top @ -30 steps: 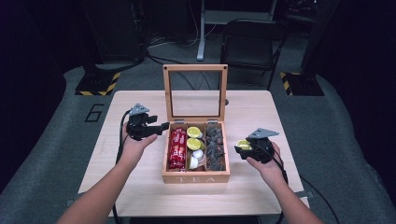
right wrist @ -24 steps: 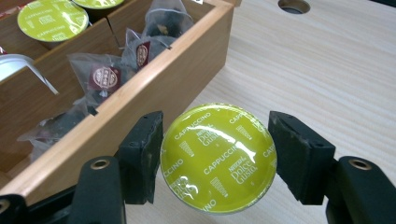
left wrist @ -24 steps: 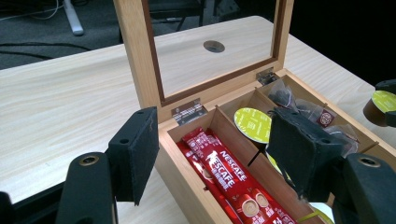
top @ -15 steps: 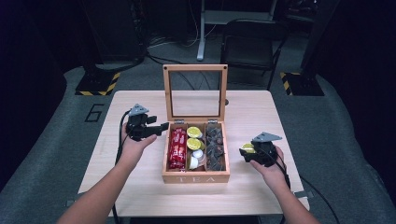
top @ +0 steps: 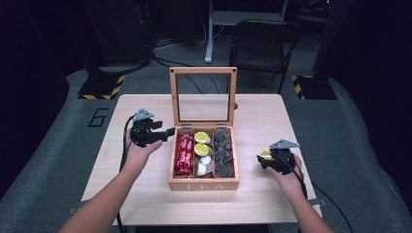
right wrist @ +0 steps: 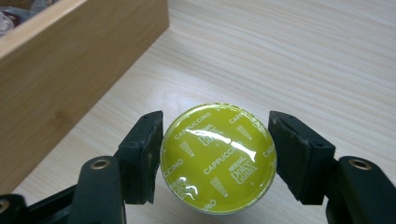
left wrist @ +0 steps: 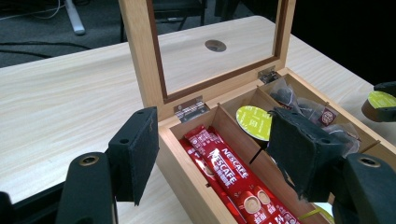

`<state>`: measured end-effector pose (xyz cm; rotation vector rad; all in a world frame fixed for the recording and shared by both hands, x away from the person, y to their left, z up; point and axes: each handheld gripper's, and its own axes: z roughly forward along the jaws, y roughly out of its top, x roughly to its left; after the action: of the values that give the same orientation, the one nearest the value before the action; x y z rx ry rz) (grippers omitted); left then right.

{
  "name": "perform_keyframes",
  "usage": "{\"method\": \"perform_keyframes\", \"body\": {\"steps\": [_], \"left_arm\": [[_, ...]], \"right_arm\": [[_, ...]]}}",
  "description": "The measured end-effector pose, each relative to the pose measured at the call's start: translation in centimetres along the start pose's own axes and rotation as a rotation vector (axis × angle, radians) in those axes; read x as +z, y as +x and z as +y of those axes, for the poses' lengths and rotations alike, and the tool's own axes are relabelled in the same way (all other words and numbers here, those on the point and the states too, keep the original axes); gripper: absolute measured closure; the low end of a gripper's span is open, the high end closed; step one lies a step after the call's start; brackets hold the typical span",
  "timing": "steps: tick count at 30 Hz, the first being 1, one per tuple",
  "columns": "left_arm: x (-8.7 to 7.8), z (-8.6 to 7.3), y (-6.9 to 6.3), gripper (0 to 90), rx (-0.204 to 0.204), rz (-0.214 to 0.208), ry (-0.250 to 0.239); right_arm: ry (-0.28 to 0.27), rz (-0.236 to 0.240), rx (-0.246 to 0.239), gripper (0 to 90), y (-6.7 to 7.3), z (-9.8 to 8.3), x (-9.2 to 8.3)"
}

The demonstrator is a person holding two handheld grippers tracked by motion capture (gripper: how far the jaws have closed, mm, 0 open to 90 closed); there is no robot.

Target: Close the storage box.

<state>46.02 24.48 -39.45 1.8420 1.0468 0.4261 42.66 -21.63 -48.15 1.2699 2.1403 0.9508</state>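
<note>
The right tool [right wrist: 215,156] brackets a yellow cappuccino capsule [right wrist: 218,157] low over the worktop [top: 262,121], grip uncertain. The tea box [top: 204,185] lies to its left; beyond, the left tool [top: 167,132] is open.

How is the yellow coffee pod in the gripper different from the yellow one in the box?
The held capsule sits between the right gripper jaws, outside the wooden box and over the table; the boxed capsule rests in the middle compartment. The held one lies lid-up; the boxed one leans tilted. Both have round, yellow-green lids.
</note>
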Motion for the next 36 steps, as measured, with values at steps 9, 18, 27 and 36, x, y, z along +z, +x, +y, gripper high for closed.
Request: {"method": "perform_keyframes", "body": {"steps": [9, 18, 27, 36], "left_arm": [[0.0, -0.1, 0.0, 33.3, 0.002, -0.002, 0.005], [0.0, -0.1, 0.0, 33.3, -0.001, 0.0, 0.0], [0.0, -0.2, 0.0, 33.3, 0.001, -0.001, 0.007], [0.0, -0.2, 0.0, 33.3, 0.002, -0.003, 0.008]], "right_arm": [[0.014, -0.041, 0.026, 36.6, -1.1, -0.7, 0.0], [0.03, -0.058, 0.057, 36.6, -2.2, -1.4, 0.0], [0.032, -0.067, 0.07, 36.5, -2.5, -1.8, 0.1], [0.042, -0.065, 0.073, 36.4, -2.6, -2.0, 0.3]]}}
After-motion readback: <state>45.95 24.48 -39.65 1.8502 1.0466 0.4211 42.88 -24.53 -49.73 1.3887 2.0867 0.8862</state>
